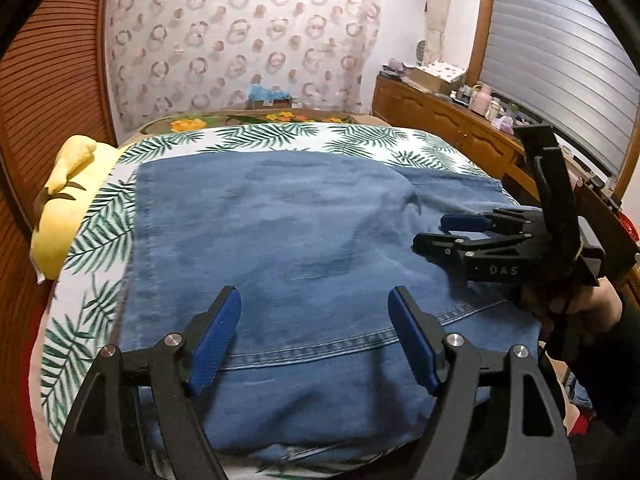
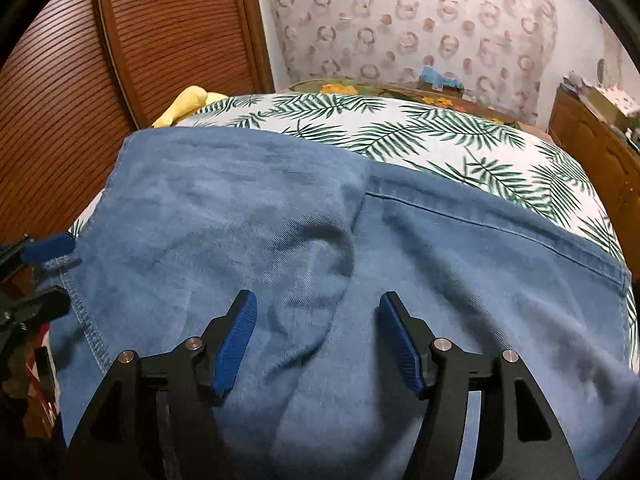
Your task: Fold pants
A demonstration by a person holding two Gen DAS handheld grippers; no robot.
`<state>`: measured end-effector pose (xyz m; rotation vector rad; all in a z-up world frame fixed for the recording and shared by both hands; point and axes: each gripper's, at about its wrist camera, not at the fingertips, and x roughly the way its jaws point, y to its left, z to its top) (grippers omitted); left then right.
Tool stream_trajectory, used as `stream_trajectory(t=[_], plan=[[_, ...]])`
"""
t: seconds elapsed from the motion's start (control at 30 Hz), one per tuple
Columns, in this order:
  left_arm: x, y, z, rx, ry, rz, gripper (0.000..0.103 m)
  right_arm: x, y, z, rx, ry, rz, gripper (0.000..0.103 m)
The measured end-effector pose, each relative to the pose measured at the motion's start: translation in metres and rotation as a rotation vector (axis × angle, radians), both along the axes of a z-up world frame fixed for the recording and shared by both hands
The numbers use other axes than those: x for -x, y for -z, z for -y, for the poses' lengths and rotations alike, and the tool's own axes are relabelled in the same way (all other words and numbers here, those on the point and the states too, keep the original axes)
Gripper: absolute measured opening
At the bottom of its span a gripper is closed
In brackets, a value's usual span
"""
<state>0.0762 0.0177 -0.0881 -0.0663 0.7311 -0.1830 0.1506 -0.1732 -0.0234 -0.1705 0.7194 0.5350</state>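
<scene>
Now both the left gripper [image 1: 314,300] and right gripper [image 2: 318,306] hover with jaws wide apart, holding nothing, over folded blue pants [image 1: 280,232] on the bed [image 1: 100,232].

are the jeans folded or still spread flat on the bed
Folded at least once. The jeans lie as a compact block on the leaf-print bedsheet, with one denim layer's edge lying over another in the right wrist view. How many folds cannot be told.
</scene>
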Motion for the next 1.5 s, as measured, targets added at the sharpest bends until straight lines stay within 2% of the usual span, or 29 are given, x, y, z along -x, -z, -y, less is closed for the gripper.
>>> stream_trajectory(t=[0.17,0.27,0.6,0.8,0.93,1.2,1.5], plan=[[-0.003,0.002,0.017,-0.007,0.033,-0.004,0.077,0.024,-0.009,0.014,0.049,0.042,0.059,0.066],[-0.005,0.002,0.027,-0.007,0.054,-0.001,0.077,0.044,-0.017,0.034,0.033,0.062,0.088,0.066],[-0.01,0.003,0.056,-0.026,0.103,-0.01,0.077,0.096,-0.027,0.125,0.03,0.196,0.117,0.066],[-0.01,0.005,0.067,-0.031,0.126,-0.018,0.077,0.119,-0.027,0.164,0.05,0.296,0.137,0.066],[-0.011,0.008,0.073,-0.034,0.135,-0.027,0.077,0.124,-0.026,0.182,0.034,0.34,0.124,0.066],[-0.015,0.019,0.079,-0.033,0.141,-0.056,0.077,0.119,-0.024,0.183,0.023,0.367,0.093,0.066],[-0.016,0.028,0.074,0.01,0.129,-0.065,0.077,0.107,-0.021,0.189,-0.004,0.387,0.04,0.066]])
